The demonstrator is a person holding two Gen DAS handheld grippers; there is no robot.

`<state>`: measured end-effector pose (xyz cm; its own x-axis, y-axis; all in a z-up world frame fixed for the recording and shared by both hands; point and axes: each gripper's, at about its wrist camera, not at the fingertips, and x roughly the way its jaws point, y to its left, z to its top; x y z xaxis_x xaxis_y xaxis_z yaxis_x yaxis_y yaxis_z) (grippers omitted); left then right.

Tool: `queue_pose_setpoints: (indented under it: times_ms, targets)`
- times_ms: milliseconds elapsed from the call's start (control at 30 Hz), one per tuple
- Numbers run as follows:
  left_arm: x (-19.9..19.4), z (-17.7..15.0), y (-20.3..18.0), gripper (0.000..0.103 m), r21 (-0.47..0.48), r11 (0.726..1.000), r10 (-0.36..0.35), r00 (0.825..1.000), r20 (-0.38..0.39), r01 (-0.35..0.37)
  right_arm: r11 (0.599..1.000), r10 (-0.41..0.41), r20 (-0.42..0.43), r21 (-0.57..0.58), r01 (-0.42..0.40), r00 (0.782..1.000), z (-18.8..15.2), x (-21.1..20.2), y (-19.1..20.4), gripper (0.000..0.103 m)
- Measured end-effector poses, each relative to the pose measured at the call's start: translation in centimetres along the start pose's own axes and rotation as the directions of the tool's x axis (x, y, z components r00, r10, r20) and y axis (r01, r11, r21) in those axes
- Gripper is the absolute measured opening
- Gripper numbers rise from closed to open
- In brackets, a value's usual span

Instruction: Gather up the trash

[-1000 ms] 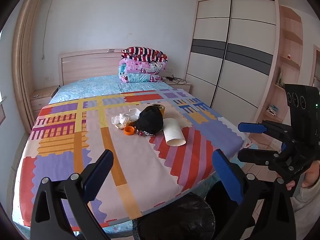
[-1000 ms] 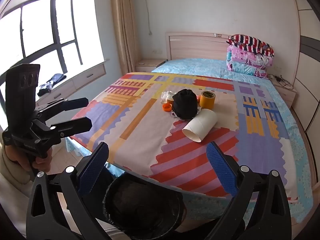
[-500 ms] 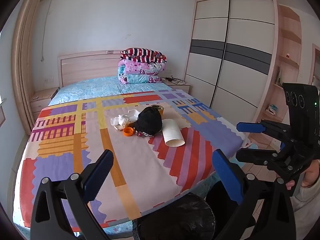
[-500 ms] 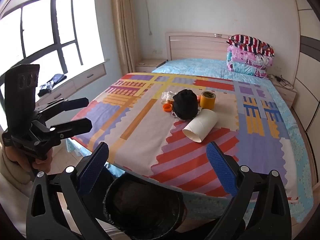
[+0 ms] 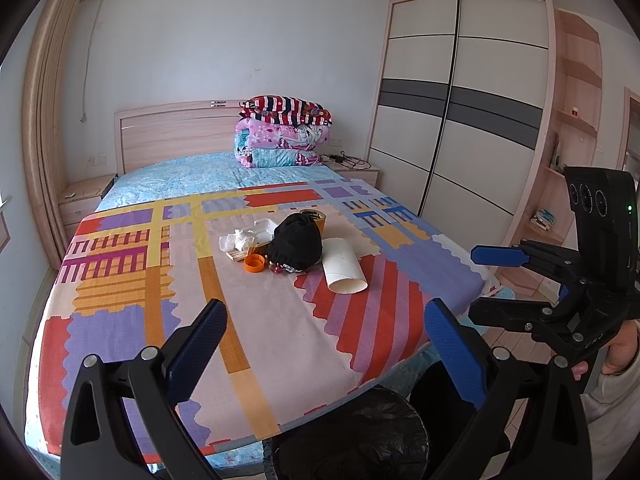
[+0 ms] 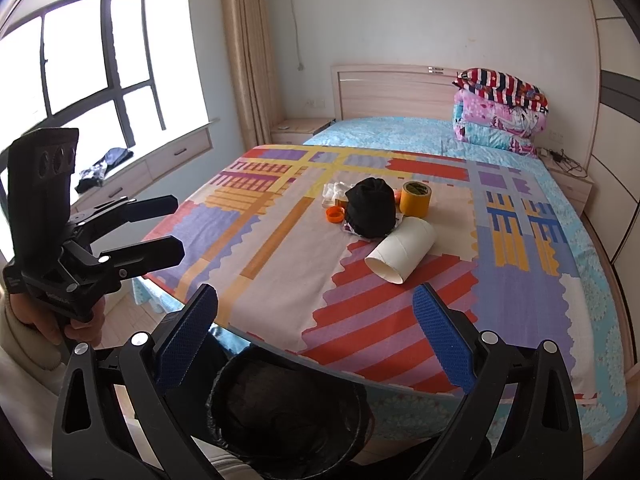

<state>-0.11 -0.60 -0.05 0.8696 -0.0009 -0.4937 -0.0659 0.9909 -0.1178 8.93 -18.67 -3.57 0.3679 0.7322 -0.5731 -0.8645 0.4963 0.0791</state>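
Both grippers, left gripper [image 5: 324,344] & right gripper [image 6: 316,328], were released, empty. Trash pile [image 5: 294,242] w/ cardboard tube [image 6: 402,254] sat mid-bed; bin [image 6: 288,412] at bed's foot. I judged nothing collected yet.

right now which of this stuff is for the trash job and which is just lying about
For the job:
paper tube
orange cap
tissues
black bag
tape roll
bin
left gripper and right gripper, jaws open, empty

Lying about:
folded quilts
wardrobe
charger cable
clothes on sill
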Motion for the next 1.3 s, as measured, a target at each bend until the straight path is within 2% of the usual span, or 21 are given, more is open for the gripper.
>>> queue_pose_setpoints:
  times_ms: [1300]
  targets:
    - [-0.08, 0.30, -0.14, 0.095, -0.007, 1.000, -0.008, 1.000, -0.002, 0.008, 1.000, 0.002, -0.005, 0.001, -0.002, 1.000, -0.04, 0.15, -0.08, 0.099]
